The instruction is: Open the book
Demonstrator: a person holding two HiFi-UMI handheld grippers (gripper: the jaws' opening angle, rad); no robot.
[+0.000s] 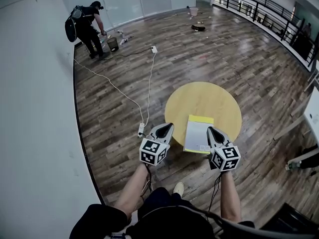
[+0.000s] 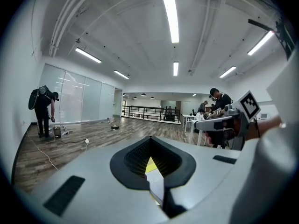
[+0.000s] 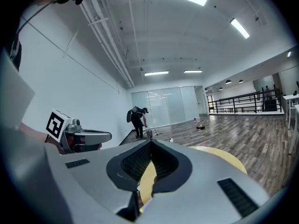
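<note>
A closed book [image 1: 198, 133] with a white cover and a yellow far edge lies at the near edge of the round yellow table [image 1: 209, 101]. My left gripper [image 1: 171, 125] hovers just left of the book by the table's rim, its jaws together and empty. My right gripper [image 1: 209, 129] hovers just right of the book, also shut and empty. In the left gripper view the tips [image 2: 150, 139] meet, and a strip of the book [image 2: 154, 174] shows below them. In the right gripper view the tips [image 3: 150, 143] meet over the table [image 3: 224, 160].
A white power strip [image 1: 141, 129] and its cable lie on the wood floor left of the table. A person [image 1: 87, 26] bends over by the far glass wall. A railing [image 1: 264, 9] runs along the far right. A white table edge [image 1: 314, 113] is at the right.
</note>
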